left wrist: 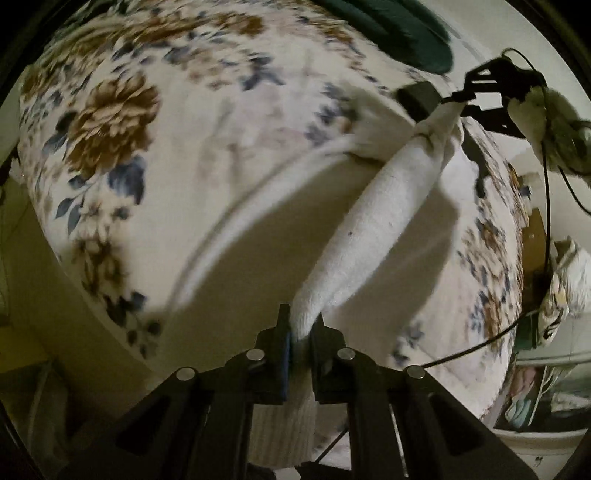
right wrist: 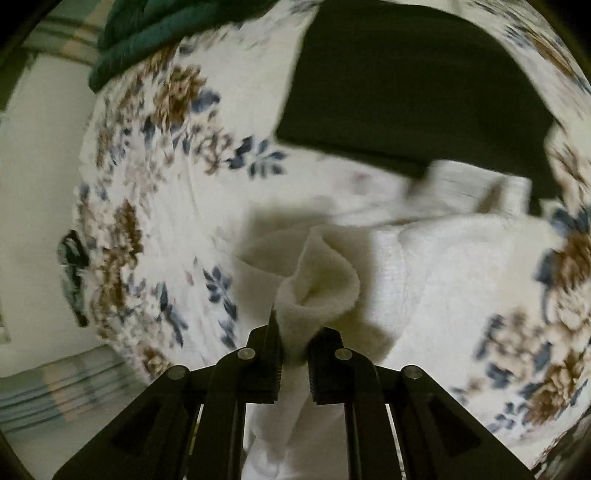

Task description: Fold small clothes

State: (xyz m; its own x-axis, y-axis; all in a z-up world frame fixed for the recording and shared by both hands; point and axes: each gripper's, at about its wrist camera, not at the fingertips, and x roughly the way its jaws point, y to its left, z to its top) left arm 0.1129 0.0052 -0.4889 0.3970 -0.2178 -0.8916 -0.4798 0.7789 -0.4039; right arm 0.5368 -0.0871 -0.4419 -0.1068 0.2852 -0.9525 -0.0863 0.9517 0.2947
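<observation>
A small white fleecy garment (left wrist: 373, 225) is stretched in the air between my two grippers above a floral bedspread (left wrist: 122, 122). My left gripper (left wrist: 301, 332) is shut on one end of it. In the left wrist view my right gripper (left wrist: 439, 105) is at the upper right, shut on the far end. In the right wrist view my right gripper (right wrist: 295, 339) pinches a bunched fold of the white garment (right wrist: 321, 273), whose rest drapes right over the floral bedspread (right wrist: 147, 206).
A dark green cloth (left wrist: 399, 29) lies at the bed's far edge, and it shows in the right wrist view too (right wrist: 147, 33). A black folded cloth (right wrist: 406, 85) lies on the bed behind the white garment. Clutter and a cable (left wrist: 546, 206) are at the right.
</observation>
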